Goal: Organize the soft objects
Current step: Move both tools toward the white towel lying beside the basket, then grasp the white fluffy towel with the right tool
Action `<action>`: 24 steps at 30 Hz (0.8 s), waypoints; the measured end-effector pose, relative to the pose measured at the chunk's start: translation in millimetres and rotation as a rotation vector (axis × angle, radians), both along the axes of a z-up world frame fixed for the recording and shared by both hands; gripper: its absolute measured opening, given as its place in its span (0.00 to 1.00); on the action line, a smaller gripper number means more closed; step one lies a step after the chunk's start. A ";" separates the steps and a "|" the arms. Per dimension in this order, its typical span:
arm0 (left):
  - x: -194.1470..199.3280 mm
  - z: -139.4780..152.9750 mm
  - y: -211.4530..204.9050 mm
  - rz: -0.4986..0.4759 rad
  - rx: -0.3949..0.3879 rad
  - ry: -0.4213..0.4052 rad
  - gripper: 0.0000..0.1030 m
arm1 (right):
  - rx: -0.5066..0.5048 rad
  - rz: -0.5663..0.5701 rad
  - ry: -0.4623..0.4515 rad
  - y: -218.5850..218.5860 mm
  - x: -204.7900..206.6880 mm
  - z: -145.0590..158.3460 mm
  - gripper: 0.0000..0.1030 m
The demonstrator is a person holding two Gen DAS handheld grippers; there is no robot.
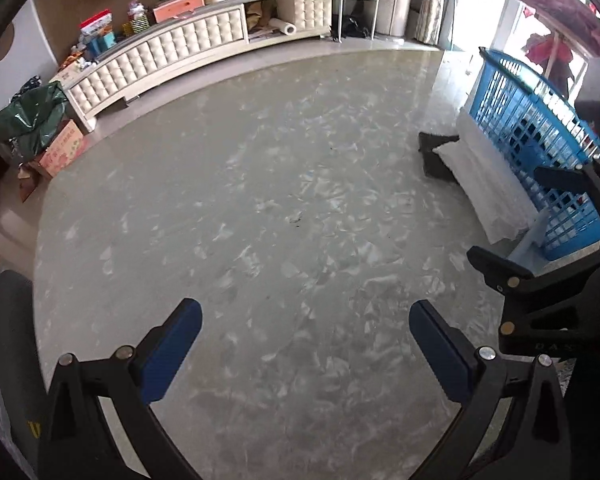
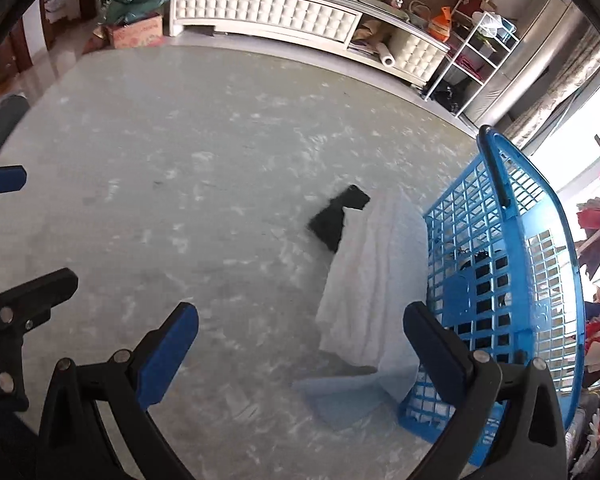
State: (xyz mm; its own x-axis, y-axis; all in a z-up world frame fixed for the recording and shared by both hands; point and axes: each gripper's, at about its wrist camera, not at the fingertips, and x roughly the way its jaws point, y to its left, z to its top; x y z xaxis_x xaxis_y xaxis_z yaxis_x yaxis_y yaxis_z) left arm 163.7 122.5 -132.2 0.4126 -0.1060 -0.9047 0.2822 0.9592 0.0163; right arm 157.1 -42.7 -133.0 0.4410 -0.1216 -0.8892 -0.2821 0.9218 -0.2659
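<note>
On a grey marbled tabletop (image 2: 180, 160) a folded white towel (image 2: 372, 280) leans against the side of a blue lattice basket (image 2: 500, 240). A black cloth (image 2: 336, 220) pokes out beyond the towel's far end, and a light blue cloth (image 2: 340, 396) lies under its near end. My right gripper (image 2: 302, 320) is open and empty just short of the towel. In the left wrist view, the towel (image 1: 488, 184), black cloth (image 1: 434, 156) and basket (image 1: 540, 120) sit far right. My left gripper (image 1: 304, 320) hangs open over bare table, with the right gripper (image 1: 516, 216) beside it.
Dark items show through the basket lattice. Beyond the table stand a long white tufted cabinet (image 1: 172, 52), a green bag (image 1: 32, 120) on a cardboard box (image 1: 62, 152), and a white wire shelf (image 2: 472, 52). A grey chair back (image 1: 12, 360) is at the near left.
</note>
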 end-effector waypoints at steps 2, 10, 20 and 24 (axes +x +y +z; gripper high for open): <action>5.9 -6.6 -2.5 -0.009 0.007 0.010 1.00 | -0.018 -0.009 0.002 -0.7 3.7 -6.9 1.00; 18.7 -22.8 -2.8 -0.020 0.014 0.031 1.00 | -0.022 -0.066 0.036 -16.0 22.3 -28.4 0.86; 29.0 -28.4 -0.9 -0.019 -0.004 0.034 1.00 | -0.027 -0.114 0.071 -37.0 35.3 -48.7 0.50; 26.9 -30.1 -1.7 -0.015 -0.001 0.037 1.00 | -0.041 -0.117 0.032 -44.7 33.2 -50.4 0.29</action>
